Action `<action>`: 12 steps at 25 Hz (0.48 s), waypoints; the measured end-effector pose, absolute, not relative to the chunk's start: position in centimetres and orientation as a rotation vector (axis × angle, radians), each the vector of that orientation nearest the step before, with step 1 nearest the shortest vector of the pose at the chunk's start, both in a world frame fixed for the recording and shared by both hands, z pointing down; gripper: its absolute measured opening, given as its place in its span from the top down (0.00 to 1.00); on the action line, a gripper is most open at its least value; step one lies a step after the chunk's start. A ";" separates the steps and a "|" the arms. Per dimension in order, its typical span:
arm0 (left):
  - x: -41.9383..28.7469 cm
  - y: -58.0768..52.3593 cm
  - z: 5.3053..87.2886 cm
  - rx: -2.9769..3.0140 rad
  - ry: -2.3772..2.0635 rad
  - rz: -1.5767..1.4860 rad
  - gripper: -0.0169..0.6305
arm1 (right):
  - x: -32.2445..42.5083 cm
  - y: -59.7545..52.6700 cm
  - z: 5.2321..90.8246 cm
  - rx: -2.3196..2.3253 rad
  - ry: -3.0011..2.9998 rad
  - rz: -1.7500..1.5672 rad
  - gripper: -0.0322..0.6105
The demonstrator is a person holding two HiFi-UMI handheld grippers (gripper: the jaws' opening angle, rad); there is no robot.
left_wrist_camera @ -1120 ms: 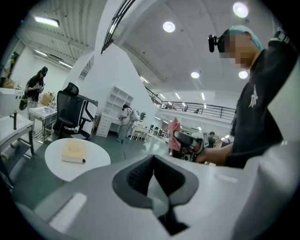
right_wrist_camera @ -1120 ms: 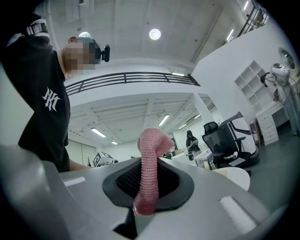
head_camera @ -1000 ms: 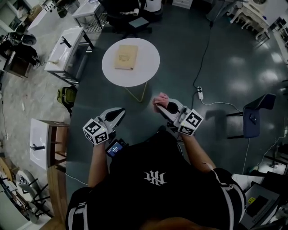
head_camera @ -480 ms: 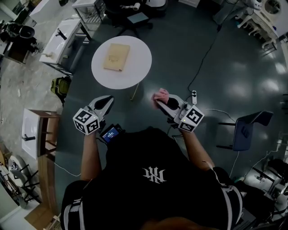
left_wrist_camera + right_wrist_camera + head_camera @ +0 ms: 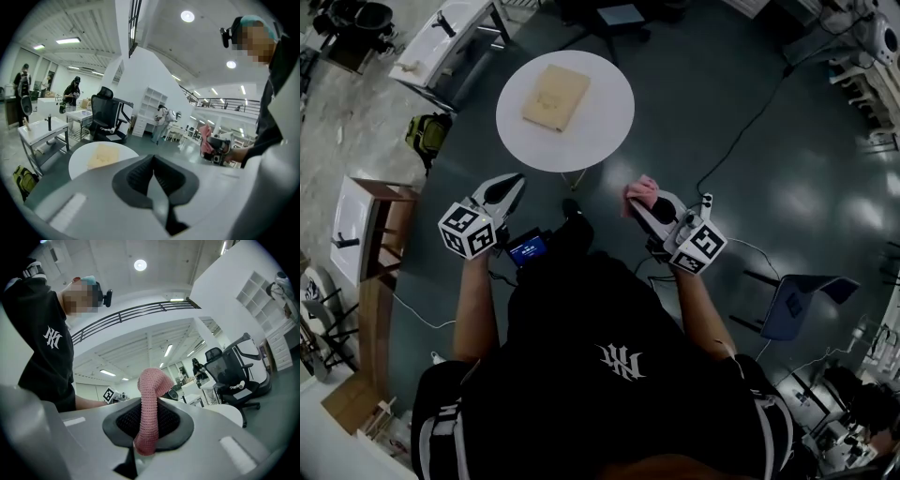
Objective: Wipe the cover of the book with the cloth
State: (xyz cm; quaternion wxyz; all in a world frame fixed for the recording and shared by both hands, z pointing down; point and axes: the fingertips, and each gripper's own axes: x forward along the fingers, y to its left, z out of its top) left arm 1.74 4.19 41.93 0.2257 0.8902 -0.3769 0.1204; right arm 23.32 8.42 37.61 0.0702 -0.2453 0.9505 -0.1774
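Closer to the counter (image 5: 602, 133) now, the right gripper (image 5: 635, 199) clamps one end of the soft, light cloth (image 5: 641, 185); the left gripper (image 5: 514, 181) is closed, empty. The book (image 5: 555, 97) looks stiff.

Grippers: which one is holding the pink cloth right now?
The right gripper: its jaws are clamped on the pink cloth, which sticks up between them. The left gripper is shut with nothing in it.
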 end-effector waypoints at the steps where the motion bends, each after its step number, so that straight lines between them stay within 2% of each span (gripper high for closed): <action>1: 1.0 3.4 42.3 2.446 -1.054 0.330 0.97 | 23.0 7.7 38.1 -0.735 2.866 -0.548 0.89; 12: -6.8 -8.6 47.1 2.341 -1.138 0.356 0.95 | 16.4 -4.9 39.7 -0.657 2.997 -0.635 0.89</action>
